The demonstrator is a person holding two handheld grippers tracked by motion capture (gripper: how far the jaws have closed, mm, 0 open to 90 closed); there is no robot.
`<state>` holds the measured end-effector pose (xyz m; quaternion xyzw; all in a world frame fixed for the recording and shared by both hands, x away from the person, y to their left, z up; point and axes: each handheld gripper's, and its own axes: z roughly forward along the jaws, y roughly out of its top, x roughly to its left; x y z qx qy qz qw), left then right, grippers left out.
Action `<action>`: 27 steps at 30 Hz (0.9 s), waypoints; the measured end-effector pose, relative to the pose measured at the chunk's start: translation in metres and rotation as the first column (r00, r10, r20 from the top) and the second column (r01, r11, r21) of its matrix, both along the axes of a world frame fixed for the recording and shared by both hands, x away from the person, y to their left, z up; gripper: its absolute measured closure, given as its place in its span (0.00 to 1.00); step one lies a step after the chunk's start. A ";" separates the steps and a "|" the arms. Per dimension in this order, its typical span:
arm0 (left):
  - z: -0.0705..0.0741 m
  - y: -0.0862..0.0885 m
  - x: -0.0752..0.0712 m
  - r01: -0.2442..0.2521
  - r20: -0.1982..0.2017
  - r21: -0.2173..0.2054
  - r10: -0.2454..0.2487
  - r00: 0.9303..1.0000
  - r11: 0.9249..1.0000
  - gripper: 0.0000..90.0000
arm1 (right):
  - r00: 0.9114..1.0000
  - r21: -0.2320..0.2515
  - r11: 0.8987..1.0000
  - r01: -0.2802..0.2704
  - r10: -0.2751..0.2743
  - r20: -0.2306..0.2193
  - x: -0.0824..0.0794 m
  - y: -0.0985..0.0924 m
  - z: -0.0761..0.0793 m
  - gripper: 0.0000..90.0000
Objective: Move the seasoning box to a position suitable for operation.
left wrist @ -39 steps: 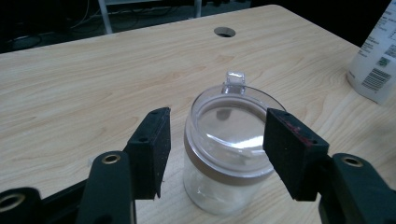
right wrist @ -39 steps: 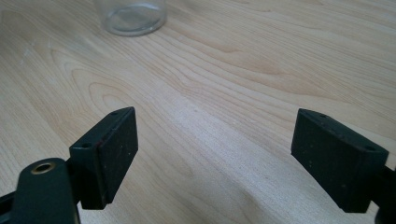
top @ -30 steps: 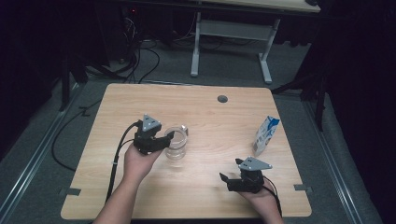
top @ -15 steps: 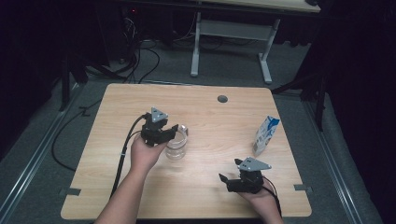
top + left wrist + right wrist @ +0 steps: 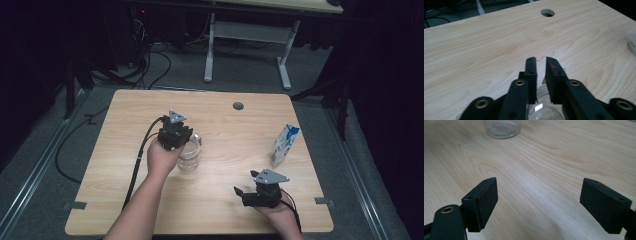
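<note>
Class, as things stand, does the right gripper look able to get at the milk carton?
Probably yes. The right gripper rests near the table's front edge with jaws wide open and empty, and the carton stands upright beyond it. Bare tabletop lies between them, though the jaws now point left, so the hand would need to turn.

clear glass jar (image 5: 189, 156), black claws (image 5: 541, 75), pale wood-grain table (image 5: 225, 125), white and blue carton (image 5: 285, 145)

The wide middle of the table (image 5: 225, 130) is free to pass. Only the glass jar (image 5: 189, 159) under the left gripper (image 5: 192, 142) and the carton (image 5: 285, 145) (near the right edge) stand in the way.
</note>
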<state>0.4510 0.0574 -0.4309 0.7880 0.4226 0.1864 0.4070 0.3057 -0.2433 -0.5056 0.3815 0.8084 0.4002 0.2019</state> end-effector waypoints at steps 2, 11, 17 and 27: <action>-0.001 -0.003 0.000 -0.003 -0.003 0.006 0.003 1.000 1.000 0.97 | 1.000 -0.002 1.000 -0.002 0.002 0.001 0.000 0.000 0.000 0.17; -0.003 -0.017 0.003 -0.008 -0.002 0.089 0.008 1.000 0.996 1.00 | 1.000 -0.003 1.000 -0.004 0.004 -0.004 -0.001 0.002 0.000 0.17; -0.005 -0.021 0.003 -0.001 0.003 0.119 0.000 1.000 0.993 1.00 | 1.000 -0.005 1.000 -0.005 0.005 -0.002 -0.001 0.002 0.000 0.17; -0.005 -0.016 -0.004 -0.005 -0.009 0.090 0.006 1.000 0.996 1.00 | 1.000 -0.012 1.000 -0.009 0.009 -0.003 -0.002 0.004 -0.001 0.17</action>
